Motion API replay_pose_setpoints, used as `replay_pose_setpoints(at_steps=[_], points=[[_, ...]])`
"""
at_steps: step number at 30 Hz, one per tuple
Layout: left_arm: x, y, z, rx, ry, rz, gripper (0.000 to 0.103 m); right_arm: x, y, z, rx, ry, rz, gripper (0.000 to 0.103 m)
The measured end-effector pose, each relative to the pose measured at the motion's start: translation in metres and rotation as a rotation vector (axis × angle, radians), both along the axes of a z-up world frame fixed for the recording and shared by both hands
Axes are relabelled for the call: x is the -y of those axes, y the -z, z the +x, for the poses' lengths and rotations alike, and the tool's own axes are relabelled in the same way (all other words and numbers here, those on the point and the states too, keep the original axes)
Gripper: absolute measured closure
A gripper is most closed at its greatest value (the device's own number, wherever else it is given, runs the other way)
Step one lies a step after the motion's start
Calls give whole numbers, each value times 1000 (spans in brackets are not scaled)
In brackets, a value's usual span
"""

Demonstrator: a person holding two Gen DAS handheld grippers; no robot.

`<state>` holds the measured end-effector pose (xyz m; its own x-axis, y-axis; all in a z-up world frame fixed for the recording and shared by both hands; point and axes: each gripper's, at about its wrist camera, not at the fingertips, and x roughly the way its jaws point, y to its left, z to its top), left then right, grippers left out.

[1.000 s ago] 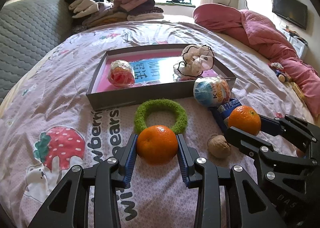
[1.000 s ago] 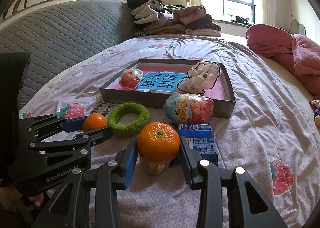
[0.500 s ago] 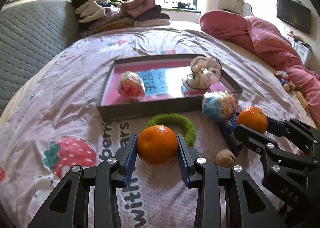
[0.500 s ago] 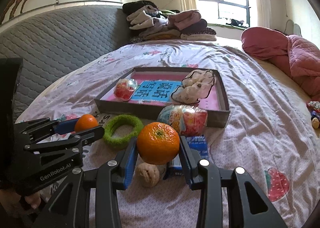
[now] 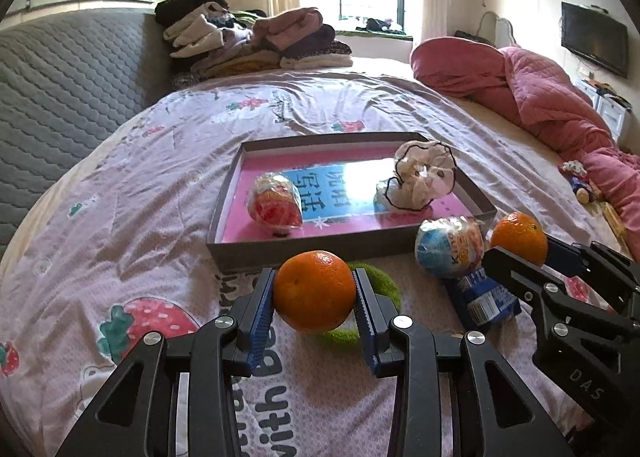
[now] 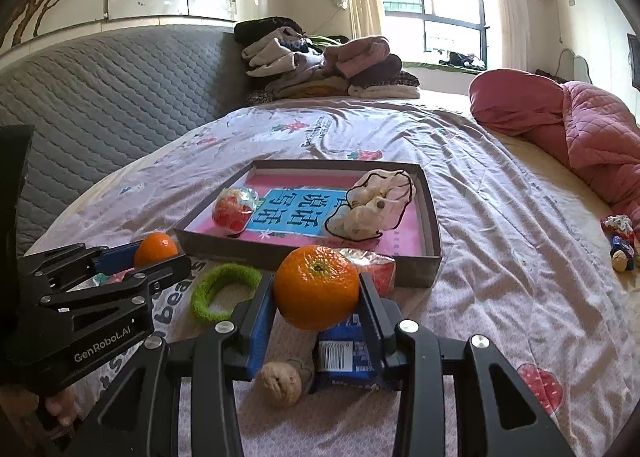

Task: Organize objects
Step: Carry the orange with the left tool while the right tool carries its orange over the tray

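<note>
My left gripper [image 5: 315, 291] is shut on an orange [image 5: 314, 291] and holds it above the bed, just short of the grey tray [image 5: 304, 247]. My right gripper [image 6: 317, 288] is shut on a second orange [image 6: 317, 287], also lifted; it shows at the right of the left wrist view [image 5: 519, 239]. The tray has a pink and blue floor and holds a wrapped red egg toy [image 5: 275, 205] and a cream cloth pouch [image 5: 422, 177]. On the sheet before the tray lie a green fuzzy ring [image 6: 224, 291], a wrapped egg toy [image 5: 450, 251], a blue packet [image 5: 486, 297] and a walnut [image 6: 280, 383].
The bed has a pink strawberry-print sheet [image 5: 120, 217]. A grey quilted headboard [image 5: 60, 77] stands at the left. Folded clothes [image 5: 248, 39] are piled at the far end. A red quilt [image 5: 540, 97] lies at the right, with small toys [image 6: 620, 237] near it.
Both grippers have risen with their oranges and tilted up, so more of the room shows. The tray now sits lower in both views. The grips are unchanged.
</note>
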<state>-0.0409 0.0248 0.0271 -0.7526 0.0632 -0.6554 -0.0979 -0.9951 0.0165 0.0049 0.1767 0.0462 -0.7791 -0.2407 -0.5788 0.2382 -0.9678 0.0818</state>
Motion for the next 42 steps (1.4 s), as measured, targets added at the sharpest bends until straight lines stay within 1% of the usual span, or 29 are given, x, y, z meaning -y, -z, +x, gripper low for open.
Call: replay_pose_setpoints(at_steps=[3, 17, 23, 42], points=[[-1, -2, -2, -9, -9, -12, 64, -2, -2, -2, -7, 12, 1, 63], [-7, -8, -8, -28, -12, -22, 64, -7, -15, -4, -55, 42, -2, 63], [-10, -12, -11, -46, -19, -37, 64, -5, -20, -6, -80, 55, 15, 63], [-9, -23, -24, -74, -40, -55, 64, 0, -39, -14, -121, 52, 6, 63]])
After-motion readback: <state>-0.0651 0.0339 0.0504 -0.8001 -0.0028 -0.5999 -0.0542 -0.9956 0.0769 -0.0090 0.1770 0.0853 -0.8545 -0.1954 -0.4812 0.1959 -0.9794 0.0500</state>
